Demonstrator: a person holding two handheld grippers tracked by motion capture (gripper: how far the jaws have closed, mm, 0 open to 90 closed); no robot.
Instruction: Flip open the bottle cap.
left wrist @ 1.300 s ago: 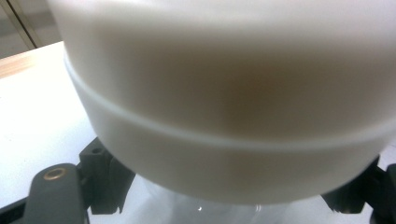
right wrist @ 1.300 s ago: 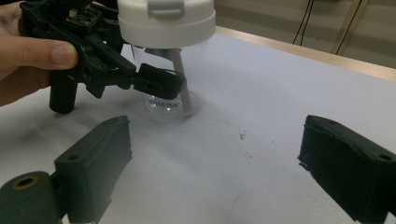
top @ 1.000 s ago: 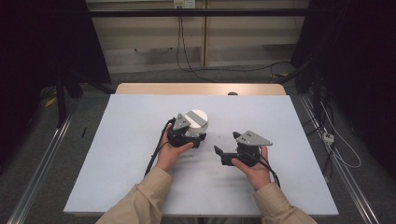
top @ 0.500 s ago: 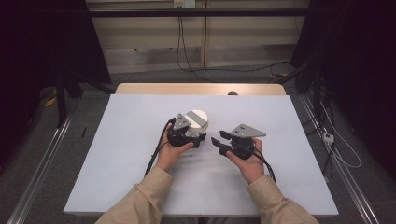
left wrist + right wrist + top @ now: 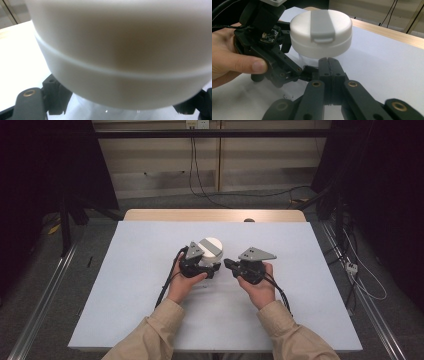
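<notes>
- Resting on the white table cover [image 5: 125, 285], the person's left hand [image 5: 182, 287] holds the left gripper [image 5: 212, 268], its grey three-cornered plate uppermost and a black cable trailing back along the sleeve.
- The left gripper's jaws sit either side of the clear body of a jar [image 5: 210, 251] with a white lid; in the left gripper view the lid [image 5: 120, 55] looms very close and blurred, with a black jaw at each lower corner, clamped on the jar below the lid.
- The jar stands upright near the middle of the table; its round white lid carries a grey flip tab [image 5: 322, 22] across the top, plain in the right gripper view.
- Just right of the jar, the right gripper [image 5: 229, 264] points left toward it, held in the right hand [image 5: 257, 287].
- In the right gripper view its two black jaws are pressed together, holding nothing, their tips near the jar's clear base beside the left gripper's jaw.
- The bare wooden table edge [image 5: 215, 215] runs along the far side.
</notes>
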